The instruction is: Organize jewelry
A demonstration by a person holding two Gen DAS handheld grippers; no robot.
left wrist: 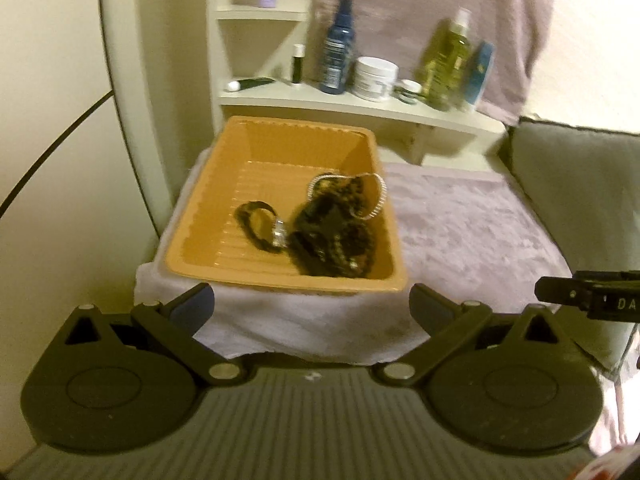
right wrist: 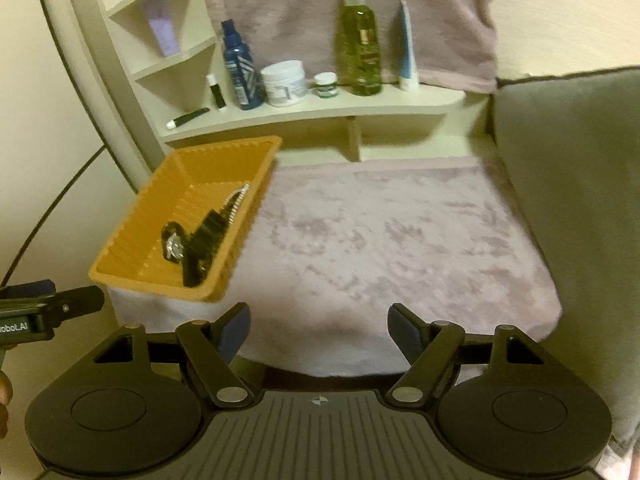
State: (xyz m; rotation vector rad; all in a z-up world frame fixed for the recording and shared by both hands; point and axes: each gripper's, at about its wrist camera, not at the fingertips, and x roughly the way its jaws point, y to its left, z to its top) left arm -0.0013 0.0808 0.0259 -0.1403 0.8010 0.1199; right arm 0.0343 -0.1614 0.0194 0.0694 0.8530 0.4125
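An orange plastic tray sits on the left of a pale pink fluffy cloth. In it lie a dark beaded tangle of jewelry, a silver chain and a black watch with a shiny face. My left gripper is open and empty, just in front of the tray. In the right wrist view the tray with the watch is at the left. My right gripper is open and empty over the cloth's near edge.
A cream shelf behind the cloth holds a blue bottle, a white jar, a small jar, a green spray bottle and tubes. A grey cushion stands at the right. A pink towel hangs behind.
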